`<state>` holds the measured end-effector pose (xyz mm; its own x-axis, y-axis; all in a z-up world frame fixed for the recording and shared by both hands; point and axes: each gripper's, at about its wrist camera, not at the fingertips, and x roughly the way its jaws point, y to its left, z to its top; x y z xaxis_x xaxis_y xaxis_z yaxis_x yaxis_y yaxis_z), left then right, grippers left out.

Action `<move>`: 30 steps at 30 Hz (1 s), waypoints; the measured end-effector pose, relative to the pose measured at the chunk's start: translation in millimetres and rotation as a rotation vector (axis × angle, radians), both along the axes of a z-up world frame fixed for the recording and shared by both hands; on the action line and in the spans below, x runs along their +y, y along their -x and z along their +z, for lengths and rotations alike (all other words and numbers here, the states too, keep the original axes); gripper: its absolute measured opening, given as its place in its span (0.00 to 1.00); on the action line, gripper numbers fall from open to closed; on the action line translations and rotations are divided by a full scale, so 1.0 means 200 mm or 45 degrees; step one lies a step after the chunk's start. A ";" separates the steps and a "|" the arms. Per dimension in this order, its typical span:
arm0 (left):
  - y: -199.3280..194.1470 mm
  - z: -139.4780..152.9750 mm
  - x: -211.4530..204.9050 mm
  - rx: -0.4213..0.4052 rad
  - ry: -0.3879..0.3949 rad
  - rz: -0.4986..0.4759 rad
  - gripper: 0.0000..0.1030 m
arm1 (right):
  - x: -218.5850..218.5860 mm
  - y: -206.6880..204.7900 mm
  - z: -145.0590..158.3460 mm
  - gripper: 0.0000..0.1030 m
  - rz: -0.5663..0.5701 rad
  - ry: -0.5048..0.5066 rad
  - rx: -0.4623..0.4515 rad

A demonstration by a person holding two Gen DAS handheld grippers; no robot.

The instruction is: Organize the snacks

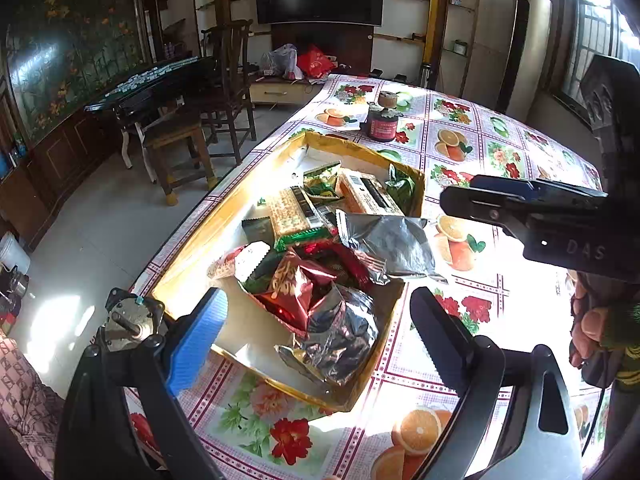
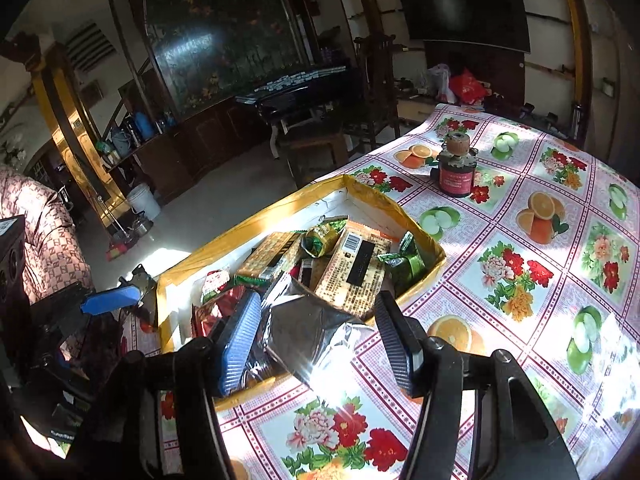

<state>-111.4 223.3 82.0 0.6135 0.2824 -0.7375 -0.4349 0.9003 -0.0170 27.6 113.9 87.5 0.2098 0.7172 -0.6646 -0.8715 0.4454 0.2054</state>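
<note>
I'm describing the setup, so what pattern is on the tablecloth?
The tablecloth has a pink-and-white grid with squares of flowers, oranges and green apples, clearest in the right wrist view.

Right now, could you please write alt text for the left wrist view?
A shallow yellow-rimmed box full of snack packets sits on a fruit-and-flower tablecloth. The open left gripper hovers over its near end; the right gripper reaches in from the right.

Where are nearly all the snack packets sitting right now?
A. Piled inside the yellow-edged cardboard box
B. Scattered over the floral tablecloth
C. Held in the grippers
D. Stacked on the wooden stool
A: the snack packets lie heaped inside the yellow-edged cardboard box, while the left gripper and right gripper are open and hold nothing.
</note>
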 end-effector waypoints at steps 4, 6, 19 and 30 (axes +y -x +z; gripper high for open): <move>0.08 0.00 -0.06 0.006 -0.012 -0.025 0.93 | -0.14 0.11 -0.03 0.57 0.080 0.043 -0.055; 0.12 0.00 -0.10 0.006 -0.020 -0.039 0.94 | -0.19 0.17 -0.05 0.57 0.139 0.061 -0.067; 0.32 -0.04 -0.34 0.055 -0.067 -0.115 1.00 | -0.27 0.33 -0.16 0.57 0.405 0.113 -0.130; 0.29 -0.08 -0.40 0.092 -0.014 -0.185 1.00 | -0.27 0.34 -0.18 0.57 0.395 0.117 -0.120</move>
<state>-169.9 142.9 65.7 0.5937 0.2026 -0.7787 -0.2996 0.9539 0.0197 -40.6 59.4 51.0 0.0541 0.6944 -0.7175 -0.9817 0.1685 0.0891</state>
